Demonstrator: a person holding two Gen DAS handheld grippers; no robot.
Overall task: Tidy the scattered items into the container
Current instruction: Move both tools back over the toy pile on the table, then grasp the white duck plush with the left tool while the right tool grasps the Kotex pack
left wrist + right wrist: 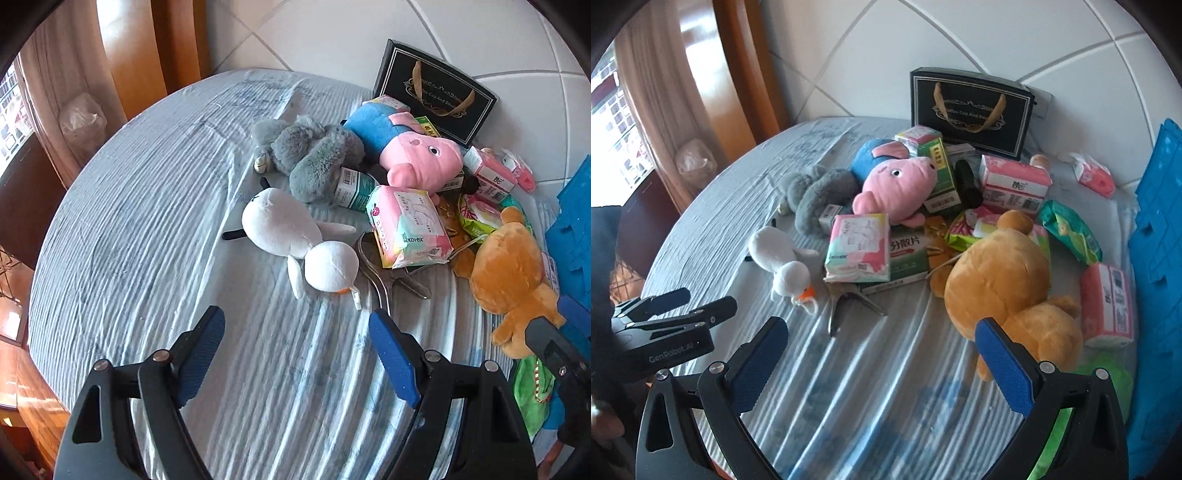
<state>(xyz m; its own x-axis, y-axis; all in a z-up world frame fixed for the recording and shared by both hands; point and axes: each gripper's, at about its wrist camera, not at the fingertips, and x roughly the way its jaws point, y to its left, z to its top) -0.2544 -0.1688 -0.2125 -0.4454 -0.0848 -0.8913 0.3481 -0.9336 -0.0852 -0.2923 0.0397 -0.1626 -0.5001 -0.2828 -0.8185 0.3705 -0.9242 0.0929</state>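
Observation:
A pile of items lies on a round table with a striped cloth: a white plush duck, a grey plush, a pink and blue pig plush, a brown bear plush, a pink pad pack, tissue packs and medicine boxes. The blue crate stands at the right. My left gripper is open and empty, just short of the duck. My right gripper is open and empty, beside the bear.
A black gift bag stands at the back against the tiled wall. Metal tongs lie by the pad pack. A green cloth lies under the bear. Curtains hang at the left.

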